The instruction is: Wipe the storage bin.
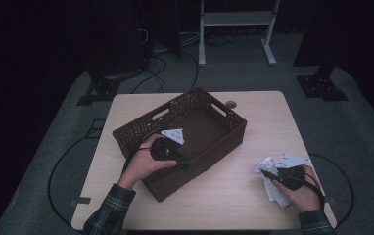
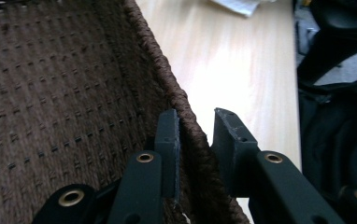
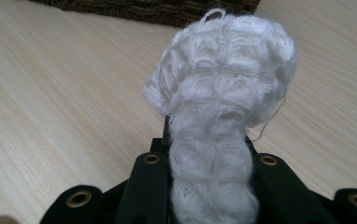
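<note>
A dark brown woven basket point(image 1: 141, 125) stands slantwise on the light wooden table point(image 1: 263, 117). My left gripper point(image 1: 185, 161) sits at its near wall. In the left gripper view the left gripper point(image 2: 196, 126) straddles the braided rim of the basket point(image 2: 50, 93): one jaw lies against the inside of the wall, the other stands a little off the outside. My right gripper point(image 1: 266, 172) is near the table's right front corner, shut on a white knitted cloth point(image 1: 269, 163). The cloth point(image 3: 223, 60) bunches up above the right gripper point(image 3: 209, 140) and hides its jaw tips.
The basket's inside looks bare where it can be seen. The table's front edge lies just behind both hands. A small round grommet point(image 1: 230, 104) is set into the table's far side. A white metal stand point(image 1: 236, 29) and cables lie on the floor beyond.
</note>
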Demonstrator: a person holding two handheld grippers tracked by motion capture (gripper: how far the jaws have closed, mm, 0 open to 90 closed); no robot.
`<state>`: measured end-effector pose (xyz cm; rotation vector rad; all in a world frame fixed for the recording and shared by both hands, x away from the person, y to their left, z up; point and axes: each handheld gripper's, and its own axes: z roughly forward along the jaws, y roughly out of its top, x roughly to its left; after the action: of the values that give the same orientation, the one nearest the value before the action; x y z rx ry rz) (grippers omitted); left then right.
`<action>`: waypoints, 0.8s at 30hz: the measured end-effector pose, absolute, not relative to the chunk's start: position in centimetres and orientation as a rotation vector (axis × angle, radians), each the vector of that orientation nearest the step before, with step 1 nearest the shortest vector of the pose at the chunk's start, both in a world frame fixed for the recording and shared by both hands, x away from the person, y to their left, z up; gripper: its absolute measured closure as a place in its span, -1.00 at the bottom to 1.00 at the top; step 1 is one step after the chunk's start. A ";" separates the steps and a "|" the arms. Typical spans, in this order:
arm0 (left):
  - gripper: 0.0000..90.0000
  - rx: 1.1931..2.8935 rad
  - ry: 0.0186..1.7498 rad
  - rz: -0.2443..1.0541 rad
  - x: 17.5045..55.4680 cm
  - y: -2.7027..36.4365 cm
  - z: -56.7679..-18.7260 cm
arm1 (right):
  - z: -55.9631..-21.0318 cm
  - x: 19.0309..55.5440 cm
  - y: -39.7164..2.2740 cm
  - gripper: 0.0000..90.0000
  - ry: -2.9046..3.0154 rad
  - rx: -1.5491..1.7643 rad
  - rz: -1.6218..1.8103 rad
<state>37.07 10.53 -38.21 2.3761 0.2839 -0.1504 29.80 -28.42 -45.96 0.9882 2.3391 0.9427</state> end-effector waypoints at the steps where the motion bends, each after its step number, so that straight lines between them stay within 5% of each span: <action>1: 0.57 2.373 0.270 -0.166 36.9 10.2 -38.3 | -46.0 29.8 -28.4 0.67 2.340 0.988 0.942; 24: 0.49 2.293 0.195 -0.211 36.4 9.2 -39.5 | -45.4 30.6 -28.3 0.67 2.354 0.975 0.944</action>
<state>36.36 9.23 -39.48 2.2926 0.1949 -0.2108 30.57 -28.28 -45.36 0.9755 2.3538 0.9437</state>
